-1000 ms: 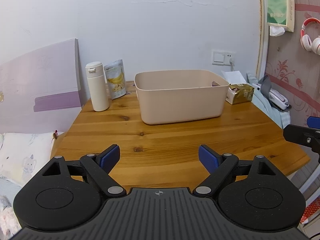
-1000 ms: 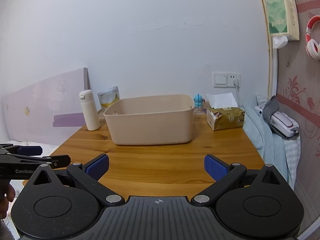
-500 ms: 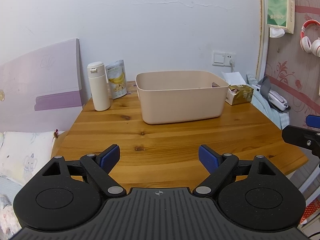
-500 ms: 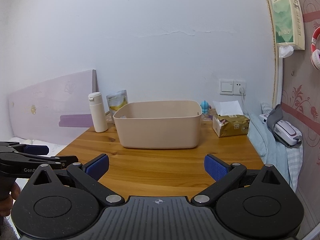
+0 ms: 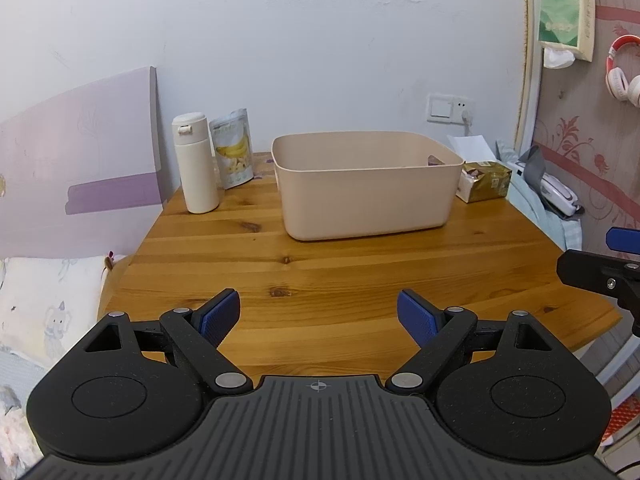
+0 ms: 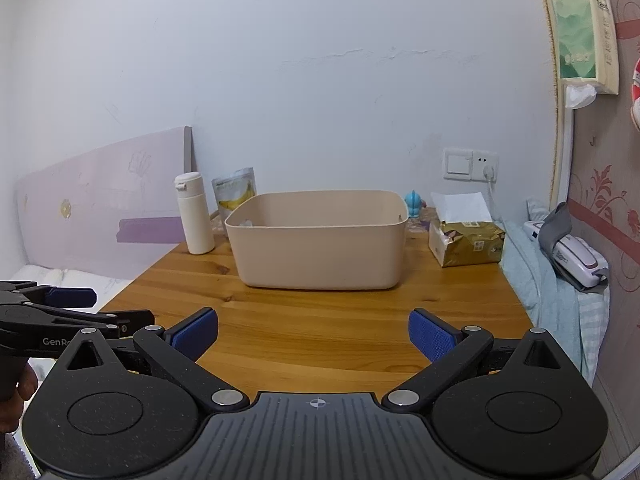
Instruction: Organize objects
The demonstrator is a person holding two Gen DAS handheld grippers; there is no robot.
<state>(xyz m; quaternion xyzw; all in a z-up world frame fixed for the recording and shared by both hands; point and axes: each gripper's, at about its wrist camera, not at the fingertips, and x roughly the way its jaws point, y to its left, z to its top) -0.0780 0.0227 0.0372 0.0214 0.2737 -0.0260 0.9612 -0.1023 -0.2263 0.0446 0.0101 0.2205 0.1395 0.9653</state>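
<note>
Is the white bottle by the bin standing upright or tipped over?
Upright. The white bottle stands on its base on the wooden table, cap on top, left of the beige bin and apart from it.

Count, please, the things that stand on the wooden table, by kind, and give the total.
Bin: 1
Bottle: 1
Snack pouch: 1
Tissue pack: 1
Blue figurine: 1
Total: 5
</note>
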